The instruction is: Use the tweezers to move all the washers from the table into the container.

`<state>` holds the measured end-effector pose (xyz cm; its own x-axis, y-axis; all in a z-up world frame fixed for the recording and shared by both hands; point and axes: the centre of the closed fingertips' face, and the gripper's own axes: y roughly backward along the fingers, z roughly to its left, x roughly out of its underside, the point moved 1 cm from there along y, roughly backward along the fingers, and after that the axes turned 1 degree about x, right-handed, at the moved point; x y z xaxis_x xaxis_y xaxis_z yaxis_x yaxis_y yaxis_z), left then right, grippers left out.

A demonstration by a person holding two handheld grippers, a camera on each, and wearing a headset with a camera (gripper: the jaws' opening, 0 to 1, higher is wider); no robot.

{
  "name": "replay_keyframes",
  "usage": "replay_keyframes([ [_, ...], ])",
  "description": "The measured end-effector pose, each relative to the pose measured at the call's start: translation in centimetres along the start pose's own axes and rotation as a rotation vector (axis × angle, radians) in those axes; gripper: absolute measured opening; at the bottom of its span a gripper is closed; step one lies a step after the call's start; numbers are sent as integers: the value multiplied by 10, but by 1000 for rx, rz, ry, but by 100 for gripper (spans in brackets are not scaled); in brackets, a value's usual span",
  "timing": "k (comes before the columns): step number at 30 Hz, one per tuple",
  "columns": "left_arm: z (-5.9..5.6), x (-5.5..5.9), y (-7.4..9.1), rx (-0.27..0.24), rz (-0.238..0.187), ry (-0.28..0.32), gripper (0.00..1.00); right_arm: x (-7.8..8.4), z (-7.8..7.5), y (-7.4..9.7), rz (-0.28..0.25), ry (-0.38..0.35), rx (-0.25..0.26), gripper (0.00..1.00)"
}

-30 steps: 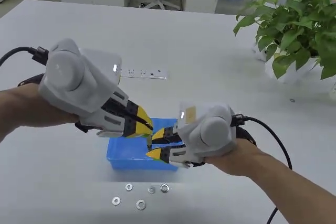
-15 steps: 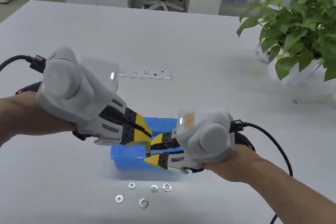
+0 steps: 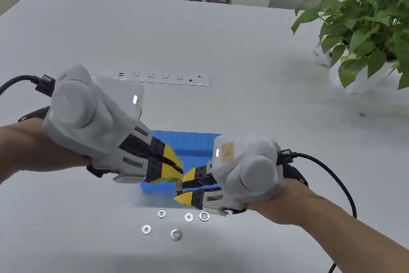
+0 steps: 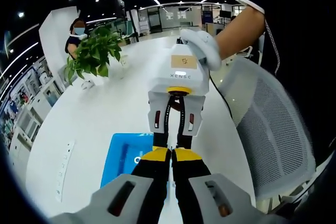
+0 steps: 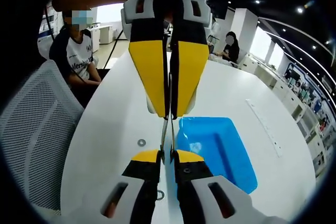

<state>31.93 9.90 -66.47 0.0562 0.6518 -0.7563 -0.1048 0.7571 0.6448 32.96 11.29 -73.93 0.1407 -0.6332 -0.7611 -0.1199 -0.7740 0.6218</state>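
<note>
Thin metal tweezers (image 5: pixel 168 132) run between the two grippers, which meet tip to tip. My left gripper (image 3: pixel 171 165) is shut on one end of them. The other end sits between the near-shut jaws of my right gripper (image 3: pixel 186 187). Both hover at the front edge of the blue container (image 3: pixel 185 144). Several small metal washers (image 3: pixel 189 217) lie on the white table (image 3: pixel 268 94) just in front of it, below the right gripper. In the right gripper view, washers (image 5: pixel 142 142) lie left of the container (image 5: pixel 218 148). In the left gripper view, the container (image 4: pixel 126 156) lies under the right gripper's fingers (image 4: pixel 160 124).
A white power strip (image 3: pixel 160 78) lies beyond the container. A potted plant (image 3: pixel 364 23) stands at the far right. Black cables trail from both grippers. A white mesh chair (image 5: pixel 37 145) is at the table's near side, and people sit in the background.
The head camera has tilted, shifting the scene. Both grippers, still joined at the tweezers, have sunk slightly toward the container's front edge and the washers.
</note>
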Motion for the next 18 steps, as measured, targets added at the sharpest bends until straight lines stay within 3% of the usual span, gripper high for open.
replay_keyframes([
  [18,-24,15,-14,37,2,32,5,16,29,-11,11,-34,-43,12],
])
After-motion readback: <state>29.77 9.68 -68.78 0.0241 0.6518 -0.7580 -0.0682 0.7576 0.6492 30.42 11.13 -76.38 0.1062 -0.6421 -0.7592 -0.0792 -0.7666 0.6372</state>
